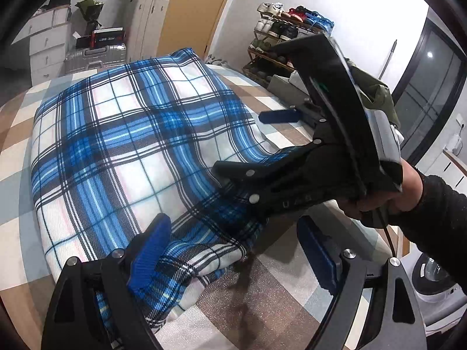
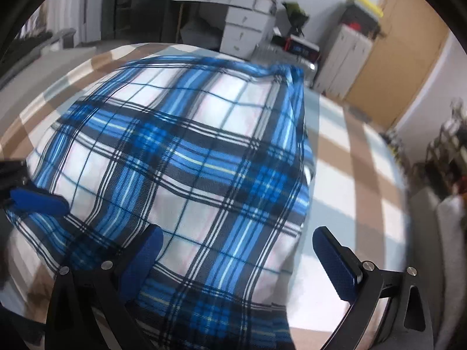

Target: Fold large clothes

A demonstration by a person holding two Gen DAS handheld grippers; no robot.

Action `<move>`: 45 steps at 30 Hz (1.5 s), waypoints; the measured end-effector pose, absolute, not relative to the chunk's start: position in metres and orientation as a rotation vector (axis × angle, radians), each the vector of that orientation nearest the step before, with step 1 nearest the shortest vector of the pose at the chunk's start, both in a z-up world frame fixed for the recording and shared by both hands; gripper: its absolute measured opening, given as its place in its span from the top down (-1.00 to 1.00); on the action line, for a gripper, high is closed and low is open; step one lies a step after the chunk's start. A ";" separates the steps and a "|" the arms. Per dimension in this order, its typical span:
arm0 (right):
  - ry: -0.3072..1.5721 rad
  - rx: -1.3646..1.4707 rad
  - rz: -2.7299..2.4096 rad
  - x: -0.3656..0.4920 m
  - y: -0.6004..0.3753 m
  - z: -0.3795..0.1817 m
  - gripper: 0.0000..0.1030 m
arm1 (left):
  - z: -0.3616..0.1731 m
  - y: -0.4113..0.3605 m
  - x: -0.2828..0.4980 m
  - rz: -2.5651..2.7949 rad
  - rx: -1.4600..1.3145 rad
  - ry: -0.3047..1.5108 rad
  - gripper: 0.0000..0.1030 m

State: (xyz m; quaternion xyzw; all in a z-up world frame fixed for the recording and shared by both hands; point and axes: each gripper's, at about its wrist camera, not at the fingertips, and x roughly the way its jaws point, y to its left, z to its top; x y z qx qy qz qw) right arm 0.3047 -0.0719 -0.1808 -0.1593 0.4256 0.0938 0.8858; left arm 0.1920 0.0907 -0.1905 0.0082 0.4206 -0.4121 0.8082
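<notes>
A large blue, white and black plaid cloth [image 1: 125, 145] lies folded on a checked bed cover [image 1: 277, 300]; it also fills the right wrist view [image 2: 189, 160]. My left gripper [image 1: 233, 256] is open, its jaws wide apart; the left pad rests on the cloth's near corner and the right pad hangs over the bed cover. My right gripper [image 2: 236, 262] is open over the cloth's near edge. In the left wrist view the right gripper [image 1: 254, 143] crosses in from the right, held by a hand, its fingers over the cloth's right edge.
A shoe rack [image 1: 280, 43] stands beyond the bed's far right. White drawers [image 1: 46, 43], a silver suitcase [image 1: 96, 55] and a wooden door [image 1: 198, 8] line the far wall. A washing machine [image 1: 432, 285] stands at lower right. A white desk [image 2: 233, 5] shows in the right wrist view.
</notes>
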 end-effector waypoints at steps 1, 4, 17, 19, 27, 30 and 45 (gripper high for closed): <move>0.921 -0.288 0.197 0.309 -0.076 -0.183 -1.00 | -0.190 0.091 0.192 -0.880 0.018 0.899 -0.63; 0.978 -0.174 0.203 0.310 -0.089 -0.189 -1.00 | -0.188 0.089 0.190 -0.875 0.014 0.897 -0.63; 0.970 -0.201 0.311 0.269 -0.112 -0.166 -1.00 | -0.134 0.162 0.186 -0.937 -0.073 0.973 -0.64; 0.876 -0.221 0.318 0.264 -0.114 -0.145 -1.00 | -0.134 0.167 0.195 -0.950 -0.151 0.962 -0.64; 0.754 -0.070 0.429 0.314 -0.096 -0.098 -1.00 | -0.194 0.108 0.199 -0.955 -0.089 1.102 -0.62; 0.845 -0.088 0.335 0.351 -0.087 -0.117 -1.00 | -0.189 0.106 0.189 -0.947 -0.035 1.082 -0.62; 1.101 0.302 0.464 0.365 -0.163 -0.172 -0.36 | -0.196 0.158 0.297 -0.675 -0.236 1.229 -0.64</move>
